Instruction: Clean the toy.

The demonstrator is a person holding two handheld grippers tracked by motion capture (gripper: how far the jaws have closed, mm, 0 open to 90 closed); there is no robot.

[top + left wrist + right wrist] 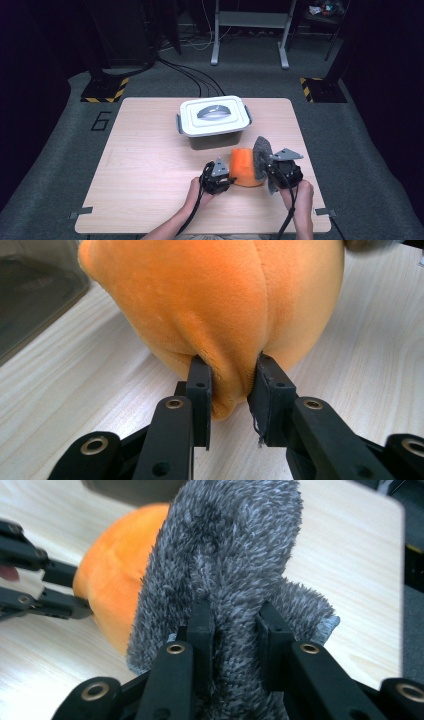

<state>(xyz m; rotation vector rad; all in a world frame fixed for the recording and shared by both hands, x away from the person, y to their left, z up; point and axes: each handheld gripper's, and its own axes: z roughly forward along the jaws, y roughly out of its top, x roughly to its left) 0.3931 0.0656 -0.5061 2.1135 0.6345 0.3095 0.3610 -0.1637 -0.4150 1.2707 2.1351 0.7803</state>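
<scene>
- A light wooden table (150, 165) stands on grey carpet (60, 150).
- Beyond the table: a grey metal frame (250, 30), black cables (192, 75), yellow-black striped bases (105, 90).

I note a plain orange plush (246, 167), a speckled grey fuzzy cloth (261, 156), a white-lidded box (213, 117) at far centre, and a pale woodgrain table (145, 165).

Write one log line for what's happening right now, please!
left tongs: shut on orange plush | right tongs: shut on grey furry piece | lidded box: behind, closed | table: wood
</scene>
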